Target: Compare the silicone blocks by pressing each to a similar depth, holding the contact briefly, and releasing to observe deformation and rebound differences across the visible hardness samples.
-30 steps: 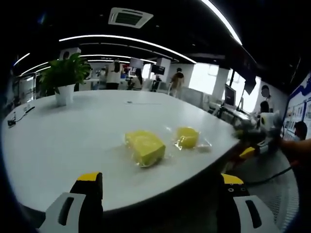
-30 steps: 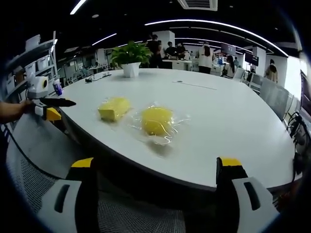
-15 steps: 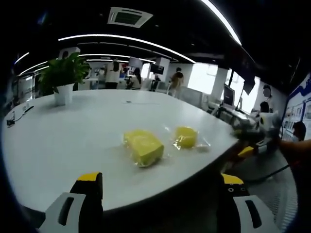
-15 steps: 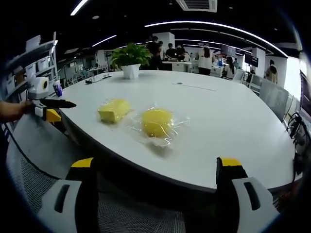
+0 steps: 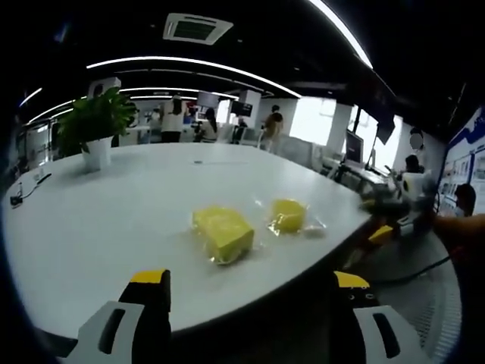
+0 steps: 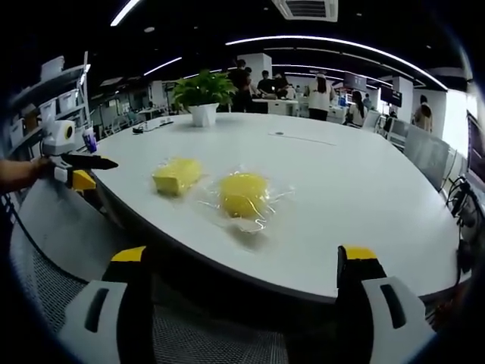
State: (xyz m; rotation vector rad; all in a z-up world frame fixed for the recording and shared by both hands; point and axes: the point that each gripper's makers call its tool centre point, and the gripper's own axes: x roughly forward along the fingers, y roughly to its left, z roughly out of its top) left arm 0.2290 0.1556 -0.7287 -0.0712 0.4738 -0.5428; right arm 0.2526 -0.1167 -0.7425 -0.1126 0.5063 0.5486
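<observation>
1. Left gripper [image 5: 246,322]: fingers spread wide, holding nothing, hanging off the table [image 5: 114,220] edge.
2. Right gripper [image 6: 246,299]: fingers likewise wide apart and empty, also short of the table edge.
3. Two yellow silicone samples lie side by side on the table, each in clear plastic wrap.
4. Rectangular block [image 5: 223,231]: ahead of the left fingers, between them, long axis running away and to the right.
5. Rounded block [image 6: 243,193]: ahead of the right fingers, slightly left of centre; judged the right gripper's nearer target.
6. No contact yet; no pressing begun.
7. No legible labels or hardness markings.
</observation>
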